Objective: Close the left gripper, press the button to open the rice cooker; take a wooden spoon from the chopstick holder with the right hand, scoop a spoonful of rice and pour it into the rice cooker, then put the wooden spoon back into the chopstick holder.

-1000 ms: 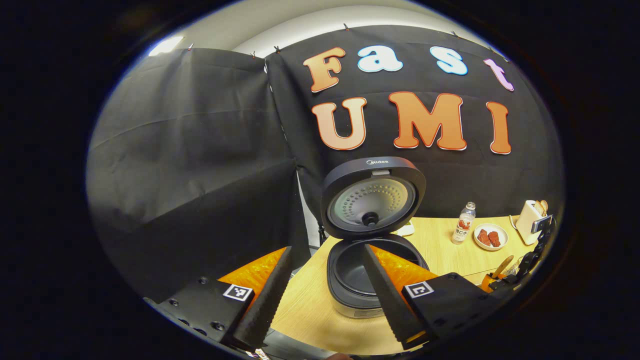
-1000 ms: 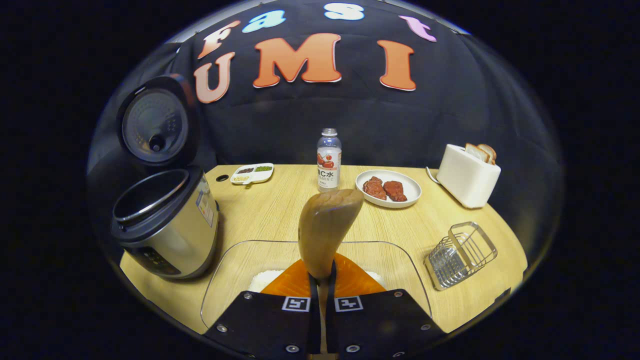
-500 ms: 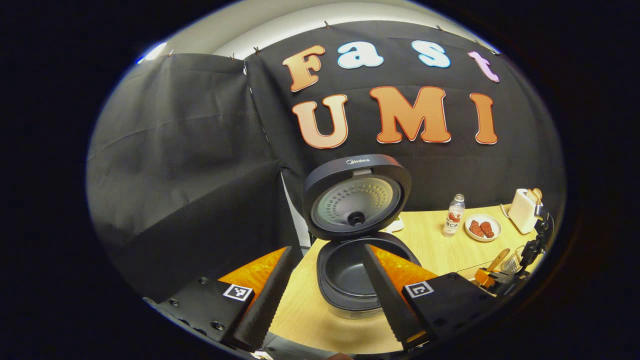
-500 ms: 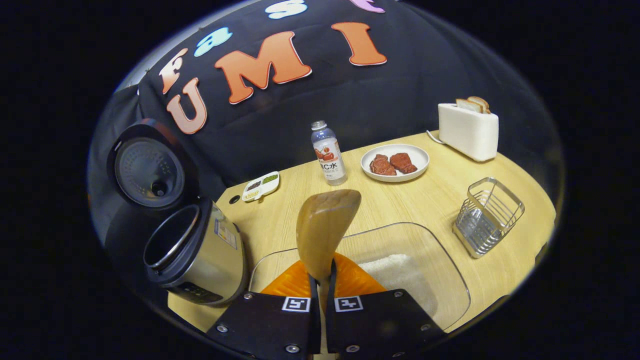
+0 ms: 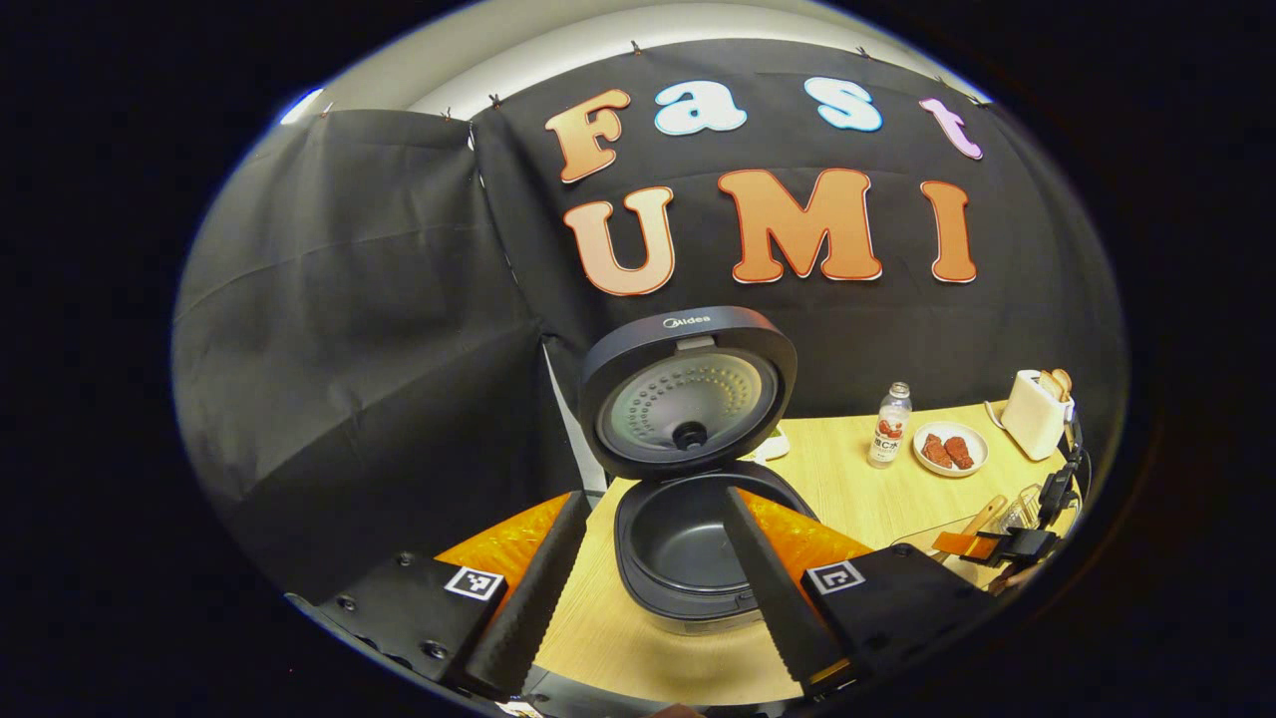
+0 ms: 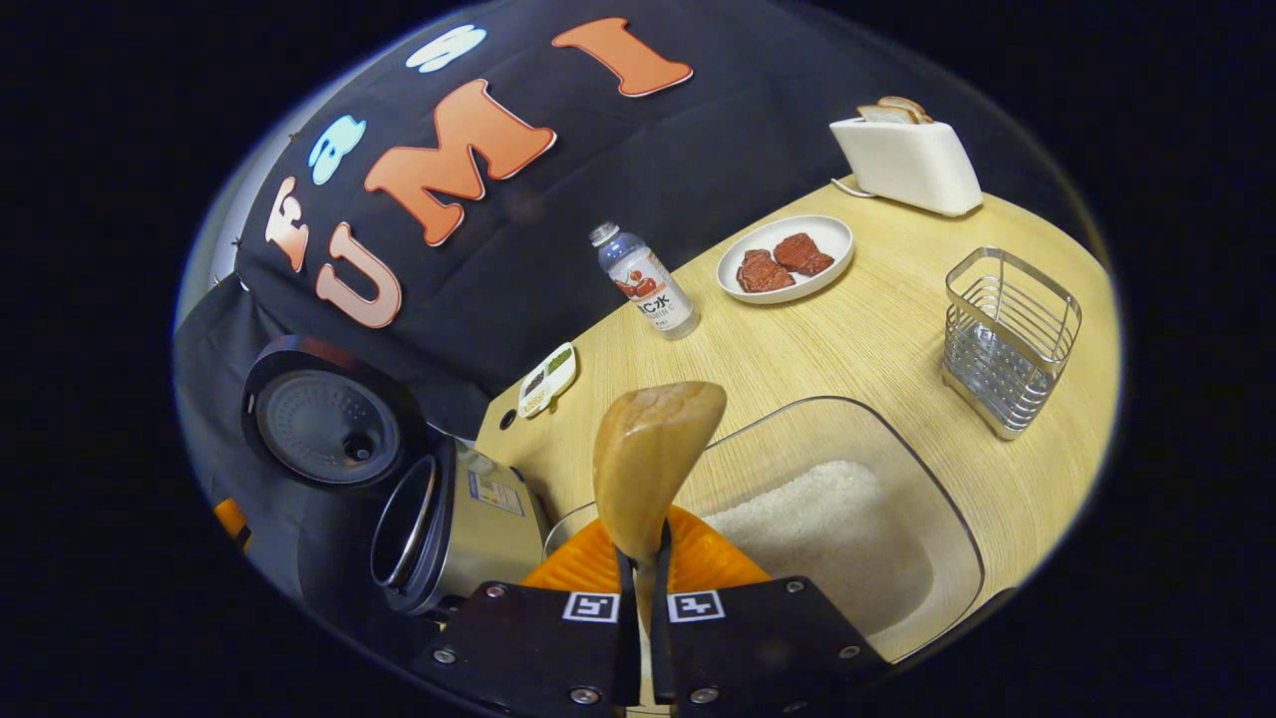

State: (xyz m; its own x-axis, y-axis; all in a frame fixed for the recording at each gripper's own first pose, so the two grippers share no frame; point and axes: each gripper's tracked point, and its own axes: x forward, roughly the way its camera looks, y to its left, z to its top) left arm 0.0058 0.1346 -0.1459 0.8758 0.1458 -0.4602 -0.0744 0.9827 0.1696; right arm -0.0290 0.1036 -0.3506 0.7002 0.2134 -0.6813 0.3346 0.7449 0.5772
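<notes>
While clamped on wooden spoon (image 6: 653, 464) handle, right gripper (image 6: 638, 598) over glass rice dish (image 6: 937, 538) rim; rice cooker (image 5: 688, 543) lid-up, 12 o'clock between left gripper (image 5: 648, 588) spread fingers; chopstick holder (image 6: 1007, 339) 2 o'clock, bare tabletop (image 6: 847, 349) between.

A smooth wooden spoon (image 6: 653, 459), a clear glass dish (image 6: 902, 469) of grainy white rice (image 6: 817, 524), a shiny wire-metal holder (image 6: 1007, 339), a brushed-steel rice cooker (image 6: 469, 519), a matt wood-grain surface (image 6: 867, 339).
</notes>
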